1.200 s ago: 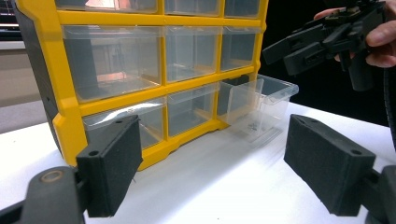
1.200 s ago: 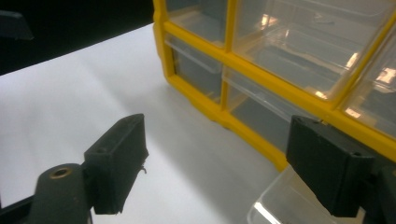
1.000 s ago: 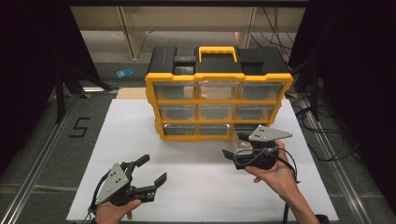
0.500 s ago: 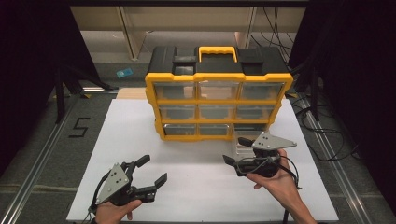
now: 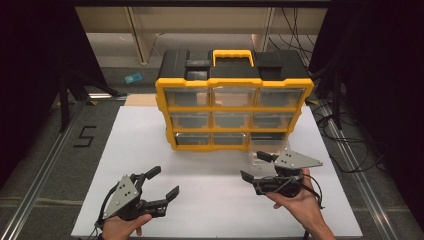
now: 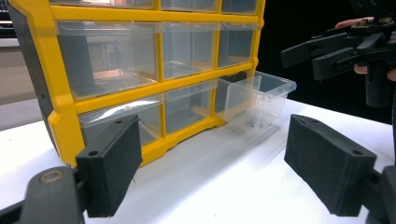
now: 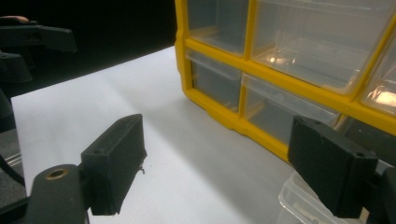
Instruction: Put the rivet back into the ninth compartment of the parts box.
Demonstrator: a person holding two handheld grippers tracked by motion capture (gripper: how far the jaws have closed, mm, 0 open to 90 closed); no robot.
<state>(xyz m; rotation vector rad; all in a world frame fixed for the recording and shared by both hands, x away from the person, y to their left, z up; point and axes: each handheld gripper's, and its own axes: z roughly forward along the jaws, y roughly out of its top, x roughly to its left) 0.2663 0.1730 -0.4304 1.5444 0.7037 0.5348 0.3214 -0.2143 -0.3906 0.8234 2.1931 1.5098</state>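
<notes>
At the lower right of the high view, the clear plastic bottom-right drawer [image 5: 270, 150] stood pulled out of the yellow-and-black organiser cabinet [image 5: 234, 107] on the white tabletop [image 5: 150, 140], apparently empty, while the right gripper [image 5: 256, 167] and left gripper [image 5: 161, 182] hovered with fingers open, closing probably left.

A: Left gripper [image 5: 159, 184] is held low at the near left, gripped from below by the left hand [image 5: 120, 227]. Jaws are spread wide, nothing is clamped.

B: Right gripper [image 5: 256, 167] is held at the near right, cradled from beneath by the right hand [image 5: 299, 202], palm turned up. Jaws are parted, nothing is held.

A: Pointing?

B: Left is angled forward and to the right, right is angled toward the left. The two are kept well apart.
</notes>
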